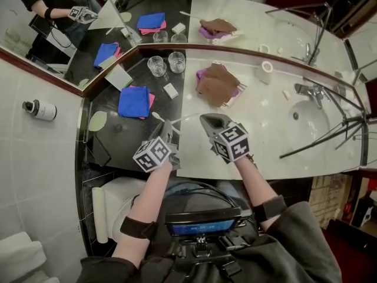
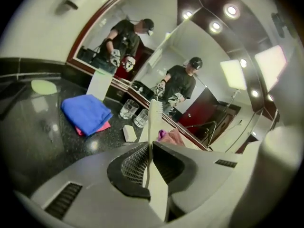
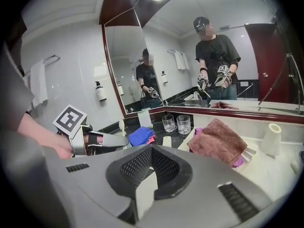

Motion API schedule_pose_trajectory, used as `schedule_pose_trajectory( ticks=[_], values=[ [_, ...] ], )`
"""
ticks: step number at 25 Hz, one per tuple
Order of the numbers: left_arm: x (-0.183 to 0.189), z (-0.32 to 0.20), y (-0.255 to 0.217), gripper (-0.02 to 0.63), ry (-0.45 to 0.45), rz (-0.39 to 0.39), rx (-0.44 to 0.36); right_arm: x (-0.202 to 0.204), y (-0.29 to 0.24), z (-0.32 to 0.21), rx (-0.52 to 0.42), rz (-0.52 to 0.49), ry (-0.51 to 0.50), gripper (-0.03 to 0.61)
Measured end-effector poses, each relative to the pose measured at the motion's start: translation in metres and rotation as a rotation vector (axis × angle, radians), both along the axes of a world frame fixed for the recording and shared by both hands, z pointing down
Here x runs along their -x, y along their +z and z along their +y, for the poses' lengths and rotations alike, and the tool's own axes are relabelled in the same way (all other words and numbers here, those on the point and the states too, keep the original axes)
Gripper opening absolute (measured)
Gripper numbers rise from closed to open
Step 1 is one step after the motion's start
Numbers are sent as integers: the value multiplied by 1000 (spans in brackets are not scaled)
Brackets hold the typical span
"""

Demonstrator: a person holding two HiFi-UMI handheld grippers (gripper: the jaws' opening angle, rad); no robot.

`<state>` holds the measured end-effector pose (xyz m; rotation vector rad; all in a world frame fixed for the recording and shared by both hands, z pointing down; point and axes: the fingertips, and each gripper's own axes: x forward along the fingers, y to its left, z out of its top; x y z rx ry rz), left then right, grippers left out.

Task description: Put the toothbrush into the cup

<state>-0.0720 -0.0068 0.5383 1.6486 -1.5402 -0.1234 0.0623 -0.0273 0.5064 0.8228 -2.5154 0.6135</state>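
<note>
counter: an angled top, black stone (image 1: pixel 121 137) on the left, white (image 1: pixel 265 128) on the right
mirror (image 1: pixel 235 10): runs along the back of the counter and repeats everything on it
sink (image 1: pixel 306 122): set in the white part, far right
brown towel (image 1: pixel 218 84): crumpled on the white part over a purple cloth, just right of the seam
blue cloth (image 1: pixel 134 101): folded on a pink one, on the black part
left gripper (image 1: pixel 166 135): over the near black part, jaws pinching the toothbrush handle
right gripper (image 1: pixel 213 125): just beside the left one, jaws pressed together with nothing between them
cups: two clear glasses side by side at the mirror, left cup (image 1: pixel 156 65) and right cup (image 1: pixel 177 61), both empty
toothbrush (image 2: pixel 153 127): white, gripped in the left jaws, bristle head sticking out past them, well apart from the cups
soap bar (image 1: pixel 171 91): small white block between the blue cloth and the towel
</note>
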Motion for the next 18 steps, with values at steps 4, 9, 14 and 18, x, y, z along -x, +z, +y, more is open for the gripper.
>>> schedule_pose_trajectory(
  ticks=[4, 9, 14, 18],
  values=[
    [1, 18, 26, 20, -95, 106, 54, -5, 2, 6, 2, 2, -4, 17],
    [-2, 31, 60, 20, -183, 224, 125, -9, 7, 11, 14, 10, -11, 17],
    [-7, 39, 96, 20, -273, 339, 201, -11, 14, 15, 25, 27, -15, 17],
    [-12, 43, 119, 20, -321, 385, 250, -14, 17, 15, 29, 42, -15, 17]
  ],
)
